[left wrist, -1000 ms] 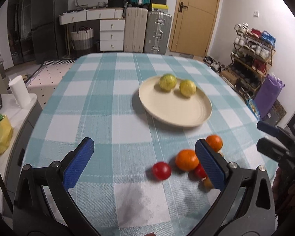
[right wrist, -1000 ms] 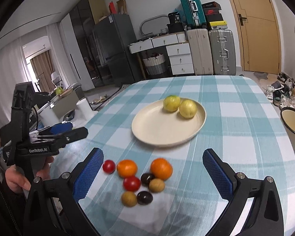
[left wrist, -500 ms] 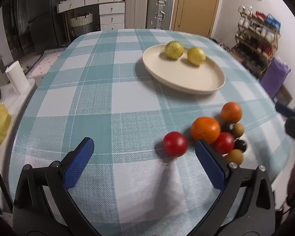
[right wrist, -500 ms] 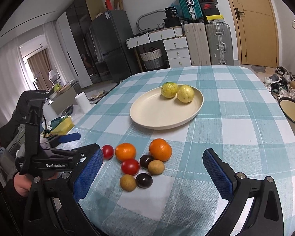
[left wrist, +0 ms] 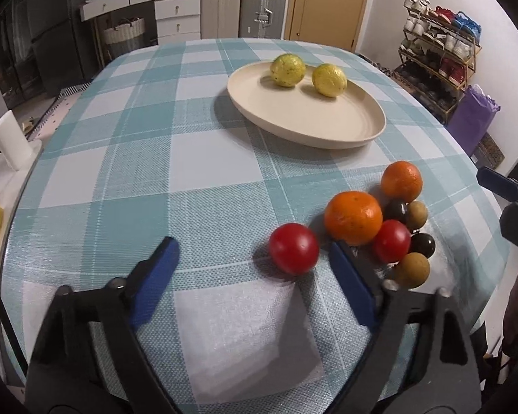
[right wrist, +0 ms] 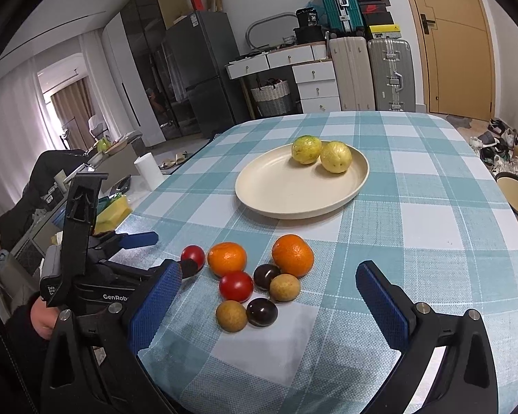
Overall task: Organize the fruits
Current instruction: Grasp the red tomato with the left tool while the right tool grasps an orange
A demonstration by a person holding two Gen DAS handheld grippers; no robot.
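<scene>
Eight small fruits sit in a loose cluster on the checked tablecloth (right wrist: pixel 414 158) near the table's front edge: two oranges, two red tomatoes, two dark plums and two tan round fruits, most touching a neighbour. One tomato (left wrist: pixel 293 248) stands slightly apart on the cluster's left side, likely why it is the one being addressed. The left gripper (left wrist: pixel 252 269) hangs low over the cloth with its blue pads spread wide, the tomato just ahead and toward the right pad, whose tip nearly reaches the nearer orange (left wrist: pixel 353 217). Beyond, the cream plate (right wrist: pixel 276 186) holds two yellow-green fruits (right wrist: pixel 306 150) at its far side, suggesting sorted fruit belongs there. The right gripper (right wrist: pixel 269 296), also spread and empty, waits behind the cluster.
</scene>
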